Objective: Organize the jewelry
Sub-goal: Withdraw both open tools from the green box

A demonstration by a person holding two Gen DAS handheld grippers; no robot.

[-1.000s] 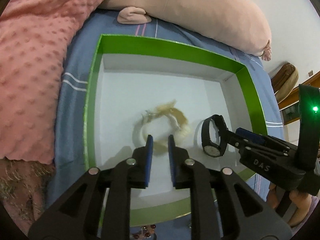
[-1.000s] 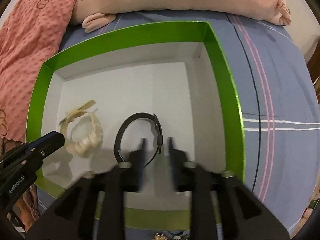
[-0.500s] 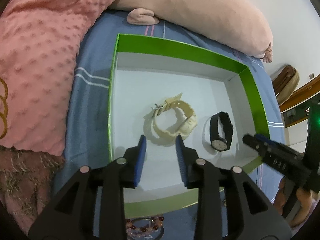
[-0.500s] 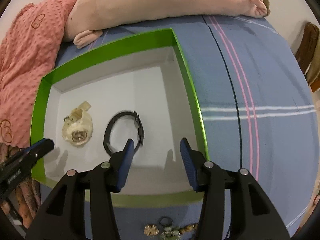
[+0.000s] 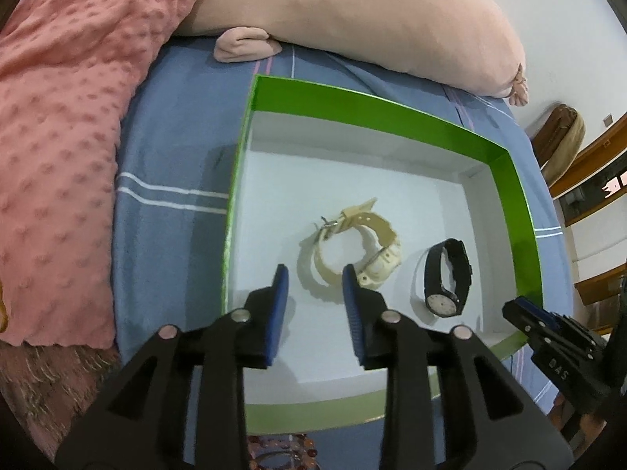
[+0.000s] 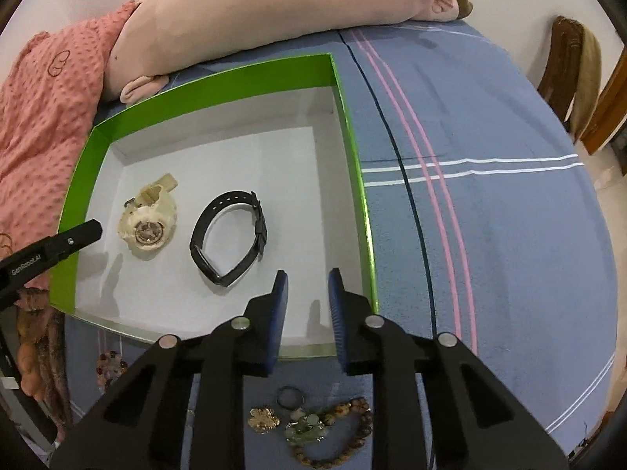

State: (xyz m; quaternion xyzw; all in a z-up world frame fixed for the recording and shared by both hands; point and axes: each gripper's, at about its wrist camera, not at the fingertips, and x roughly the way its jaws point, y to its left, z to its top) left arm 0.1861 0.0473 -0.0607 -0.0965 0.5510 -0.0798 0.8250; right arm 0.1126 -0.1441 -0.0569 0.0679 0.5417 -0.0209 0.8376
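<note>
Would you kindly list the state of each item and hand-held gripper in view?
Green box: open, lidless.
Cream watch: inside box, strap buckled.
Black watch: inside box, strap buckled.
Bead bracelet: outside box, on bedsheet.
Left hand-held gripper: open, empty.
Right hand-held gripper: empty, jaws just closing, still apart.

Lighting: even, soft indoor light from above; your box floor (image 6: 219,149) reads bright white without glare; faint shadows fall beside the cream watch (image 5: 352,250) and under the finger pads (image 6: 280,305); both views are sharp, without motion blur; fisheye bending curves the bedsheet stripes (image 6: 462,164); corners are vignetted black.
</note>
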